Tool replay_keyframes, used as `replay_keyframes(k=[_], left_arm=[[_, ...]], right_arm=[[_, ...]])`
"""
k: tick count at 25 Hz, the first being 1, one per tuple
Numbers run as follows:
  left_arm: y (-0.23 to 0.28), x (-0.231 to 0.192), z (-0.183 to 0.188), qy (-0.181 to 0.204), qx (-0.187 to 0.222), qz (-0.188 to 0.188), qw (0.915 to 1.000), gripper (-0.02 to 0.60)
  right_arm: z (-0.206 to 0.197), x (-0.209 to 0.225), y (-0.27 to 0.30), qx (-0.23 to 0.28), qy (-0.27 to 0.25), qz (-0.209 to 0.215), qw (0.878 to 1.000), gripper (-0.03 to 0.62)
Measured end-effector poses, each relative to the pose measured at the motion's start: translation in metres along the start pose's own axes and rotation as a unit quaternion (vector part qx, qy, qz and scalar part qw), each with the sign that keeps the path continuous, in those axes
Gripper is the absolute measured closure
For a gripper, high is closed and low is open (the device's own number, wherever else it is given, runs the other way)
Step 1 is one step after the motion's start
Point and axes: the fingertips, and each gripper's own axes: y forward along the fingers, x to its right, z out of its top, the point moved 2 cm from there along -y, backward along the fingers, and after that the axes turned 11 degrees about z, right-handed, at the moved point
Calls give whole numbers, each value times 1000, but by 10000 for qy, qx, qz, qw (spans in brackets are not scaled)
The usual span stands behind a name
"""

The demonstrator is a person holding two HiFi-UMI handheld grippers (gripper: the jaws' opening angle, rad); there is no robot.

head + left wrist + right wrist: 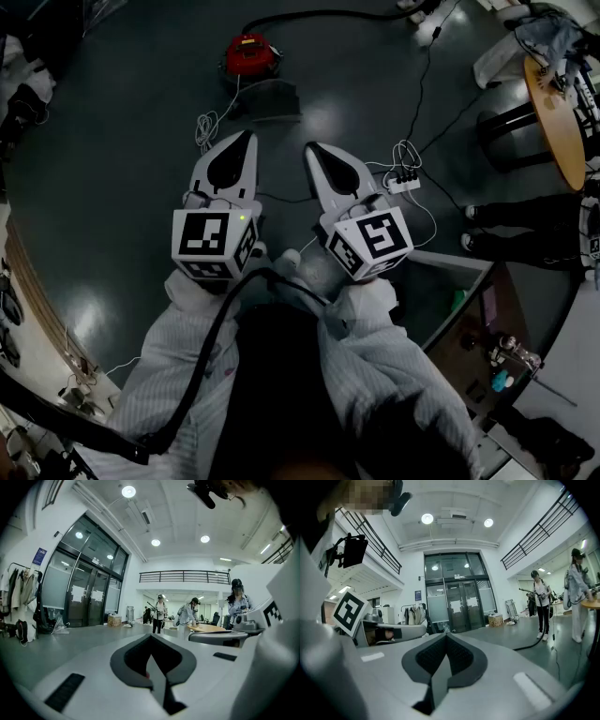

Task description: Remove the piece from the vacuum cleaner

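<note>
The left hand-held gripper (242, 142) is held out over the dark floor (103, 187). It is clenched with nothing in it: its own view shows the two jaws (151, 639) pressed together and only the hall beyond them. Its marker cube sits at the near end, above the person's pale sleeve.

Far beyond its tip, the red vacuum cleaner (248, 54) stands on the floor, well apart from both grippers. A dark grey piece (270, 100) lies just on the near side of it; whether the two touch cannot be told. A black hose (328, 15) runs from the vacuum cleaner to the far right. A coiled white cable (205, 129) lies on the floor between the vacuum cleaner and the left gripper.

The right hand-held gripper (319, 157) is just beside the left one, angled slightly towards it. It too is clenched and empty, its jaws (446, 639) meeting in its own view.

To its right a white power strip (403, 184) lies on the floor among thin cables. At the far right stands a round wooden table (553, 122), with a person's dark legs (520, 214) on its near side.
</note>
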Motion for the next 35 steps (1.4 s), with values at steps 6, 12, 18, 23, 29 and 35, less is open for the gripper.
replay_keyframes(k=[6,12,18,23,29,35], left_arm=[[2,-1,1,-4,0,11,10000,578],[16,2,-4,42,-39,6,10000,578],[49,-17,-19,185,-223,143,9995,578],[109,-51,-21,219,-308,185,9991,578],[206,-88,5,504,-158,-49,9986,578],[289,-109,6,628,-354,-164,9973,578]], right_arm=[[2,-1,0,5,-36,19,10000,594],[1,13,3,99,-22,-28,9999,592],[-13,45,29,45,212,-111,9997,592],[-19,88,85,-5,342,-88,9994,592],[0,148,169,-51,168,-188,9997,592],[-7,219,219,-196,458,-405,9979,592]])
